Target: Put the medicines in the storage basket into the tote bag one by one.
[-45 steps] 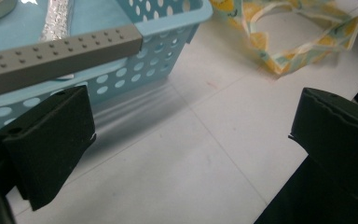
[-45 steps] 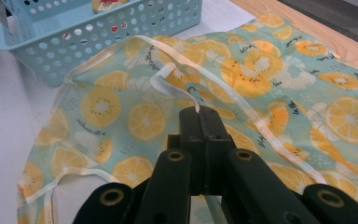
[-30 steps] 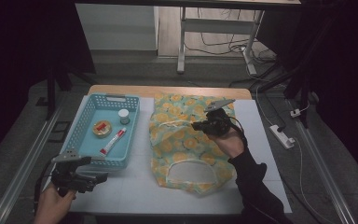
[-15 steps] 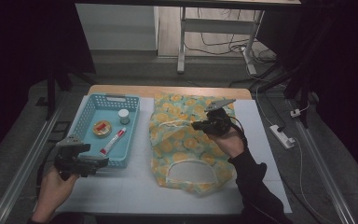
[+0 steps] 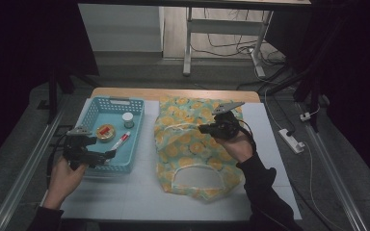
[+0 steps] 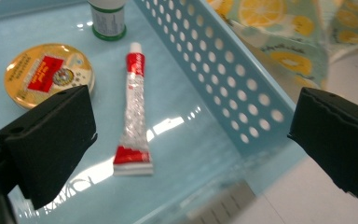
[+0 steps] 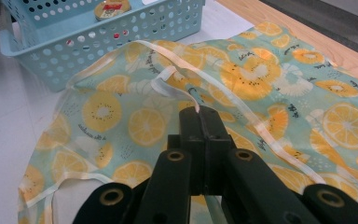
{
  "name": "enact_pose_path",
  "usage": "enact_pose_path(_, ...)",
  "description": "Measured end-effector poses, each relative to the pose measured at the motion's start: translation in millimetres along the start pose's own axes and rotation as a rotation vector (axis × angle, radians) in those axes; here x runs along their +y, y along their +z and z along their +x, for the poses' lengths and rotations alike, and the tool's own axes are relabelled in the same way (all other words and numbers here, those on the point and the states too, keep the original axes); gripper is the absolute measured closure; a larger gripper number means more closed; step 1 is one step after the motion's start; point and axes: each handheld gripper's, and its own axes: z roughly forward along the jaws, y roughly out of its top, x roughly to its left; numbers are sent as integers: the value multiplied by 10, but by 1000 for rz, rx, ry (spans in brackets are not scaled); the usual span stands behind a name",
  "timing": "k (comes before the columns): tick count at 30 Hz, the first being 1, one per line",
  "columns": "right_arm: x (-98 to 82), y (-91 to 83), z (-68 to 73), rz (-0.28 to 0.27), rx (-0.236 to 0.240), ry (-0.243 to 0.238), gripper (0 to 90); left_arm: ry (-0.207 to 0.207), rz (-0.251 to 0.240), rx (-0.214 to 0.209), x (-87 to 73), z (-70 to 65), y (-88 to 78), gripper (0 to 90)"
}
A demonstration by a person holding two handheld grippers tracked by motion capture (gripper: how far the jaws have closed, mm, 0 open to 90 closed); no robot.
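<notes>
A light blue perforated basket (image 5: 89,113) at the table's left holds a round gold tin (image 5: 106,132), a small white bottle (image 5: 128,119) and a red-and-white tube (image 5: 121,140). My left gripper (image 5: 103,148) hovers at the basket's near left corner, open. In the left gripper view the tube (image 6: 133,107) lies on the basket floor between the wide black jaws of the left gripper (image 6: 191,121). A fruit-print cloth bag (image 5: 188,144) lies flat in the middle. My right gripper (image 5: 203,129) rests on it, shut on its white strap (image 7: 186,88).
The wooden far edge of the table (image 5: 173,93) runs behind the basket and the bag. A power strip (image 5: 291,140) lies on the floor at the right, and a metal rail (image 5: 24,168) runs along the left. White table surface shows near the front edge.
My left gripper has moved from the table's front left corner forward to the basket's near edge. The right gripper and the bag have stayed where they were.
</notes>
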Motion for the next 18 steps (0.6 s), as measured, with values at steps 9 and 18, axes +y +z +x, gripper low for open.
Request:
enact_pose_path(9, 2, 6, 5, 2, 2, -4, 900, -10, 39, 43, 198, 116, 138, 2)
enact_pose_path(18, 9, 8, 15, -1, 4, -6, 900, -9, 63, 53, 385, 233, 313, 1)
